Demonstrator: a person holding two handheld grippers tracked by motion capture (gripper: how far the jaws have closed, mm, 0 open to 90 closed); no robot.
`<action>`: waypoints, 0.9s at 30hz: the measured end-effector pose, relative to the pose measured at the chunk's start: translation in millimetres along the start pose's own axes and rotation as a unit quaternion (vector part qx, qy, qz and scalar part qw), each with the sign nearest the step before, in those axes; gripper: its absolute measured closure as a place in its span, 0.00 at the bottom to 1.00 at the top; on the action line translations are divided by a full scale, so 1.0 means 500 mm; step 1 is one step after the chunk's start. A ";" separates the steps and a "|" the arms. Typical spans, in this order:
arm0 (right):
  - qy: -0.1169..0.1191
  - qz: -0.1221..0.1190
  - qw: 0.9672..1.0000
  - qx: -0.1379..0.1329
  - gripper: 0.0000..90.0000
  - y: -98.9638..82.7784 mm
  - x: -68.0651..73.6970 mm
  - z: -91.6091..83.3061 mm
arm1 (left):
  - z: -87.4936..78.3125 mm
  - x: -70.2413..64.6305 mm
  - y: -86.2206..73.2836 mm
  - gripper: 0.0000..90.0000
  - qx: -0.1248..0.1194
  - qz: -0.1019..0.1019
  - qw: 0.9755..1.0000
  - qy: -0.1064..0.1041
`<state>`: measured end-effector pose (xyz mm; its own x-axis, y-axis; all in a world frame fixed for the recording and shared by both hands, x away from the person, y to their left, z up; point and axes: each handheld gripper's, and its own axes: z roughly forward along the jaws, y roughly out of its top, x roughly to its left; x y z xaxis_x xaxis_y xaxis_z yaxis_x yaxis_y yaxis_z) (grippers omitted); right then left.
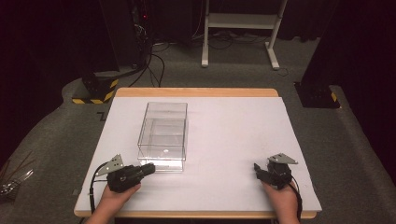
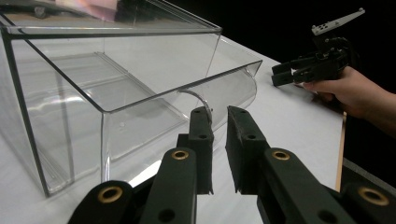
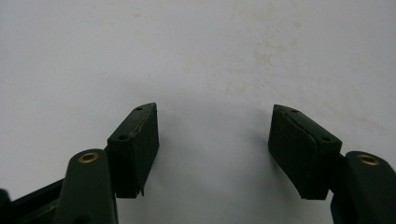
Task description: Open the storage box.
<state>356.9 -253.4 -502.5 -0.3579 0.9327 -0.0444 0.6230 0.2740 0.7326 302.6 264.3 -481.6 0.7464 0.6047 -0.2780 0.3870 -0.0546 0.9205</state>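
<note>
We see a clear plastic box standing on the desk, left of its middle and running from near the far edge toward the near edge, with its open front toward the near-left corner. Our left gripper lies low over the desk just beside the box's near end, its jaws pointing at the lower front corner. In the left gripper view those jaws stand almost together with only a narrow gap, nothing pinched between them, and the curved front lip of the box sits right ahead of the tips; whether they touch it we cannot tell. Our right gripper rests near the near-right corner of the desk, well apart from the box. In the right gripper view its jaws stand wide apart over bare white surface, holding nothing.
</note>
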 end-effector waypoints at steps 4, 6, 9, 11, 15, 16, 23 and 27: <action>0.000 0.000 1.000 0.000 0.37 0.000 0.000 0.000 | -0.007 -0.011 -0.008 0.89 -0.003 -0.002 1.000 -0.001; 0.000 -0.001 1.000 0.000 0.37 0.000 0.000 0.000 | -0.011 -0.016 -0.010 0.89 -0.003 -0.001 1.000 -0.002; 0.000 -0.001 1.000 0.000 0.37 0.000 0.000 0.000 | -0.015 -0.025 -0.015 0.90 0.000 0.001 1.000 -0.009; 0.000 -0.001 1.000 0.000 0.37 0.000 0.000 0.000 | -0.016 -0.034 -0.018 0.90 0.001 0.005 1.000 -0.014; 0.000 -0.001 1.000 0.000 0.38 0.000 0.000 0.000 | -0.017 -0.052 -0.022 0.91 0.000 0.013 1.000 -0.007; 0.000 -0.001 1.000 0.000 0.38 0.000 0.000 0.000 | -0.019 -0.052 -0.023 0.91 -0.002 0.010 1.000 -0.007; 0.000 -0.003 1.000 -0.001 0.40 0.000 0.002 -0.001 | -0.035 -0.050 -0.029 0.90 -0.001 0.017 1.000 0.004; 0.000 -0.029 1.000 -0.005 0.42 -0.001 0.016 -0.006 | -0.048 -0.053 -0.029 0.89 0.002 0.024 1.000 0.014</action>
<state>351.7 -246.9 -501.1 -0.3939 0.9150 -0.0869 0.5947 0.3258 0.7349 264.3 268.1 -481.0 0.7492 0.6226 -0.2260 0.3534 -0.0871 0.9314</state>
